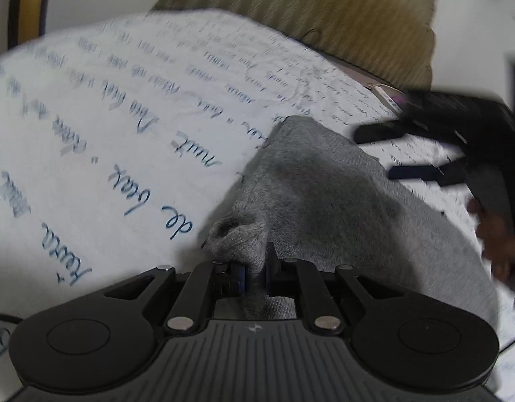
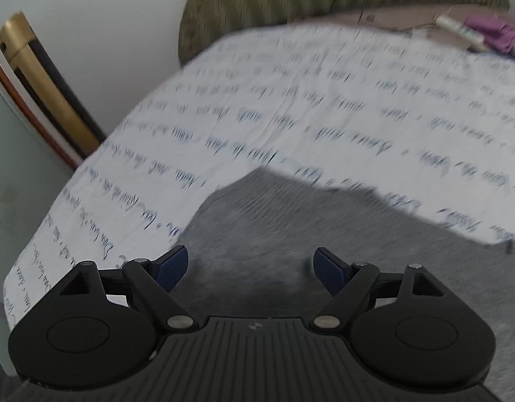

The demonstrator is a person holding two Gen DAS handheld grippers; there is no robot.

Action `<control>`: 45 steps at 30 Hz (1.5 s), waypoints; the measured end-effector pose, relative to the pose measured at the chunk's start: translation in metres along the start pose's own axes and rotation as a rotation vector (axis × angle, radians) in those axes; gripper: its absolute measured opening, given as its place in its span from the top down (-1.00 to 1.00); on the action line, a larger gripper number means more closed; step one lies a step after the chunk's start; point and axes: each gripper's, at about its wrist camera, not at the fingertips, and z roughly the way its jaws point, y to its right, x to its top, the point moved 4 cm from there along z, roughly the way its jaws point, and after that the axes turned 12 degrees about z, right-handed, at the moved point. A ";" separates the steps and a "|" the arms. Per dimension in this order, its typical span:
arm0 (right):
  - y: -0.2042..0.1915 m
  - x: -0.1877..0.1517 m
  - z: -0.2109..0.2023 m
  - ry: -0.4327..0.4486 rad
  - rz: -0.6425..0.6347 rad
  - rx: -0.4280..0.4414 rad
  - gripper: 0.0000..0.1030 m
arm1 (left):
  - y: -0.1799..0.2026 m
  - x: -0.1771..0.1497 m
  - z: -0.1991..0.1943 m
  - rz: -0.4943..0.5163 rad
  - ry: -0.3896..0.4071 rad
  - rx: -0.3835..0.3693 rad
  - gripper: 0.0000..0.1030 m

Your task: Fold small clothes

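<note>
A grey knit garment point(image 1: 311, 194) is spread on a white sheet point(image 1: 106, 127) printed with blue handwriting. The sheet covers what appears to be a bed, though the surface under it cannot be made out.

In the left wrist view, the left gripper point(image 1: 255, 276) is seen at the near edge of the garment. Its jaws are drawn narrow, and a bunched fold of the grey fabric is pinched between the blue pads point(image 1: 243, 276). The cloth is raised into a small peak just ahead of the jaws, and from there it slopes away toward the right. Farther off, at the right of this view, the right gripper point(image 1: 408, 149) is seen blurred above the far side of the garment, with its two dark fingers point(image 1: 378, 132) held apart. Part of a hand point(image 1: 495, 234) is glimpsed on its handle.

In the right wrist view, the right gripper point(image 2: 250, 268) is shown with its jaws wide. Nothing is held between the blue pads point(image 2: 172, 268), and the grey garment point(image 2: 291, 234) lies directly below and ahead of them. Whether the pads touch the fabric cannot be told.

Beyond the sheet, an olive striped cushion point(image 2: 324, 0) is propped against a white wall point(image 2: 106, 16). Some purple cloth point(image 2: 492, 31) is seen at the far right corner. A gold and dark frame point(image 2: 46, 90) is leaned at the left edge.
</note>
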 end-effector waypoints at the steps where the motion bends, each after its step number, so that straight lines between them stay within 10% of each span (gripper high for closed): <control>1: -0.010 -0.001 0.006 -0.018 -0.020 -0.013 -0.62 | 0.005 -0.001 -0.002 0.043 0.018 0.015 0.82; 16: -0.087 -0.005 0.077 -0.288 -0.272 -0.188 -0.41 | 0.080 -0.020 -0.029 0.538 0.273 0.133 0.86; 27: -0.105 -0.025 0.111 -0.368 -0.439 -0.351 -0.55 | 0.093 -0.027 -0.016 0.612 0.261 0.156 0.86; 35: -0.088 -0.018 0.087 -0.354 -0.450 -0.271 0.30 | 0.098 -0.030 -0.018 0.622 0.264 0.162 0.86; 45: -0.007 0.009 0.012 -0.227 -0.056 0.133 0.55 | 0.121 -0.029 -0.031 0.681 0.301 0.135 0.86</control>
